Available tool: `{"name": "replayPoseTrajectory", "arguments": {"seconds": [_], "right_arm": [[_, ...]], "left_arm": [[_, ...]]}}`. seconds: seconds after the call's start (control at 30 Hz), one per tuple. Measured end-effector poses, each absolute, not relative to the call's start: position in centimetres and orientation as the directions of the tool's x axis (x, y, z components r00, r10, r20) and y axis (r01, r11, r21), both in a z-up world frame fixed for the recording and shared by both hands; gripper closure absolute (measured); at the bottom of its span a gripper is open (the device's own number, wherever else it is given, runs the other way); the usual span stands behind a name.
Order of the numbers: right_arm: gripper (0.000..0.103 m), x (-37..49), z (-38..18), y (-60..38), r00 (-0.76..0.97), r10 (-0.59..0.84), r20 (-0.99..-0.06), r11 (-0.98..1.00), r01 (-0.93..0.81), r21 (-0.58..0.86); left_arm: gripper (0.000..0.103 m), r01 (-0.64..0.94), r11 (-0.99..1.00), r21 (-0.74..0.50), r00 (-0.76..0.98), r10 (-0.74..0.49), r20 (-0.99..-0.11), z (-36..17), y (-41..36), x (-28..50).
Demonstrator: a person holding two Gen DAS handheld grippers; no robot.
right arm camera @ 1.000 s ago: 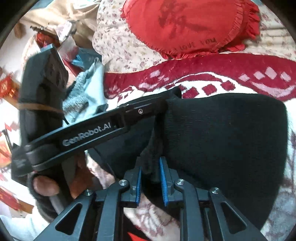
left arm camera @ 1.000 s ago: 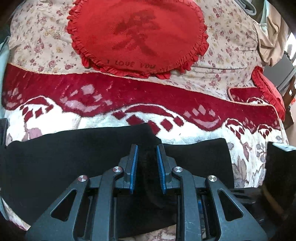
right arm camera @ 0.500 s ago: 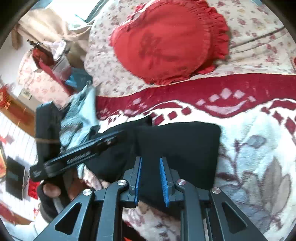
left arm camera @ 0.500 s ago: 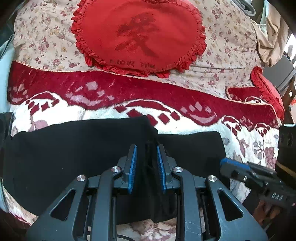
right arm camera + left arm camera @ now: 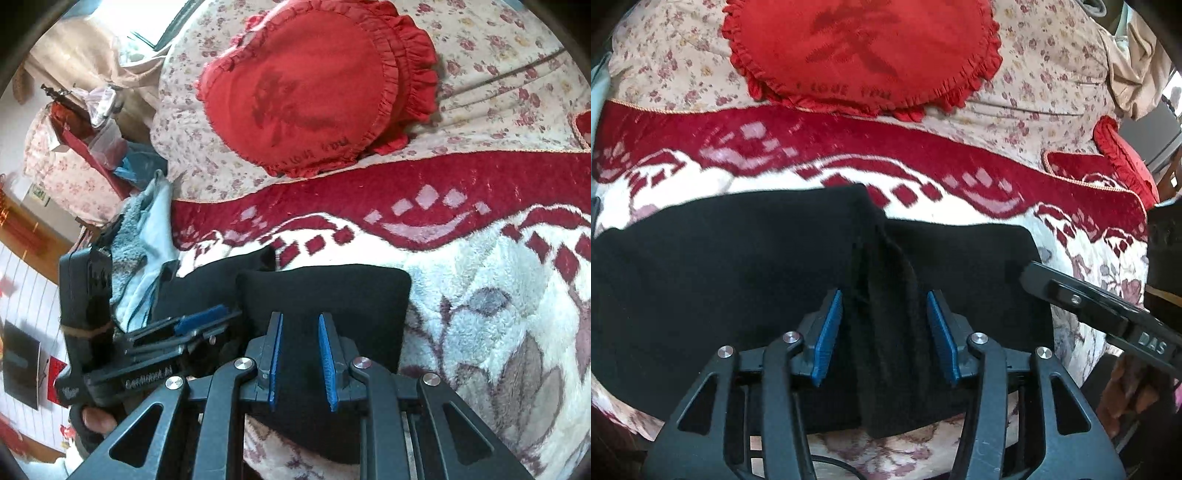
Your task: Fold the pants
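Black pants [image 5: 738,266] are lying folded on the blanket [image 5: 960,199] near the bed's front edge; their far edge is running from 9 to 3 o'clock in the left wrist view, with bare blanket stretching beyond toward the red pillow [image 5: 864,51] at 12 o'clock. In the right wrist view, open blanket [image 5: 498,295] is extending from 1 to 4 o'clock. The left gripper [image 5: 884,332] is standing spread wide, a raised ridge of pants between its blue pads without visible contact. The right gripper [image 5: 301,362] is hovering parted over the pants' [image 5: 332,291] right end, holding nothing. Half a second earlier, the left gripper was pinching that ridge; it has now released.
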State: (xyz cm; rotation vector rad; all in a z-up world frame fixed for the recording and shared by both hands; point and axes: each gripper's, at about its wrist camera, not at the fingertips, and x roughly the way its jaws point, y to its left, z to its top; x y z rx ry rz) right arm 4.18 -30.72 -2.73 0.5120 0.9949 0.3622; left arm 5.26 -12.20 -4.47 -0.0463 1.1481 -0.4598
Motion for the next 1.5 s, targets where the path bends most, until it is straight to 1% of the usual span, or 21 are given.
{"name": "replayPoseTrajectory", "arguments": {"seconds": [0.07, 0.13, 0.2, 0.33, 0.5, 0.73, 0.87, 0.97, 1.07, 1.13, 1.2, 1.3, 1.37, 1.4, 1.5], "right_arm": [[0.085, 4.4, -3.4, -30.8, 0.488, 0.513, -0.706, 0.823, -0.045, 0.567], [0.085, 4.5, -3.9, -30.9, 0.485, 0.517, -0.705, 0.817, -0.036, 0.575], [0.085, 4.4, -3.7, -31.0, 0.489, 0.521, -0.7, 0.814, -0.036, 0.58], [0.085, 4.0, -2.7, -31.0, 0.502, 0.495, -0.709, 0.834, -0.045, 0.55], [0.085, 3.9, -1.6, -30.9, 0.527, 0.477, -0.703, 0.846, -0.058, 0.531], [0.085, 5.4, -2.7, -30.1, 0.516, 0.402, -0.756, 0.891, -0.032, 0.452], [0.085, 6.9, -4.2, -29.7, 0.489, 0.398, -0.776, 0.9, -0.043, 0.434], [0.085, 7.8, -4.7, -29.4, 0.497, 0.397, -0.771, 0.902, -0.058, 0.427], [0.085, 7.7, -4.4, -29.4, 0.491, 0.396, -0.776, 0.904, -0.059, 0.423], [0.085, 7.0, -3.8, -29.5, 0.493, 0.388, -0.779, 0.909, -0.065, 0.412], [0.085, 6.1, -3.2, -29.3, 0.494, 0.379, -0.782, 0.915, -0.073, 0.398], [0.085, 4.2, -2.1, -28.8, 0.496, 0.366, -0.788, 0.925, -0.104, 0.364], [0.085, 3.0, -1.8, -28.4, 0.49, 0.363, -0.793, 0.929, -0.118, 0.352], [0.085, 2.5, -1.8, -28.2, 0.486, 0.365, -0.794, 0.928, -0.126, 0.35], [0.085, 0.8, -1.9, -27.7, 0.472, 0.361, -0.804, 0.932, -0.143, 0.334]], "left_arm": [[0.058, 0.329, 0.905, -0.269, 0.333, -0.378, -0.864, -4.7, -12.4, 5.0], [0.08, 0.346, 0.9, -0.266, 0.337, -0.384, -0.86, -4.7, -12.9, 4.7], [0.087, 0.358, 0.896, -0.264, 0.34, -0.389, -0.856, -4.4, -13.2, 4.6], [0.089, 0.37, 0.889, -0.27, 0.369, -0.408, -0.835, -3.0, -12.6, 4.3], [0.089, 0.355, 0.897, -0.263, 0.401, -0.401, -0.824, -1.7, -11.2, 4.8], [0.089, 0.31, 0.912, -0.267, 0.374, -0.375, -0.848, -4.1, -11.0, 5.0], [0.089, 0.304, 0.915, -0.266, 0.376, -0.372, -0.849, -4.5, -10.8, 5.0], [0.087, 0.303, 0.918, -0.254, 0.382, -0.362, -0.851, -4.6, -11.0, 5.0], [0.084, 0.299, 0.92, -0.252, 0.381, -0.357, -0.853, -4.5, -11.0, 5.0], [0.077, 0.294, 0.924, -0.245, 0.383, -0.349, -0.855, -4.5, -11.0, 5.0], [0.074, 0.288, 0.926, -0.245, 0.375, -0.344, -0.861, -4.4, -10.8, 4.8], [0.074, 0.288, 0.924, -0.253, 0.373, -0.351, -0.859, -3.9, -10.4, 4.0], [0.069, 0.288, 0.925, -0.25, 0.385, -0.35, -0.854, -3.4, -10.2, 3.4], [0.065, 0.288, 0.924, -0.253, 0.389, -0.354, -0.85, -3.2, -10.0, 3.1], [0.064, 0.275, 0.934, -0.23, 0.404, -0.329, -0.853, -3.3, -9.7, 2.1]]}}
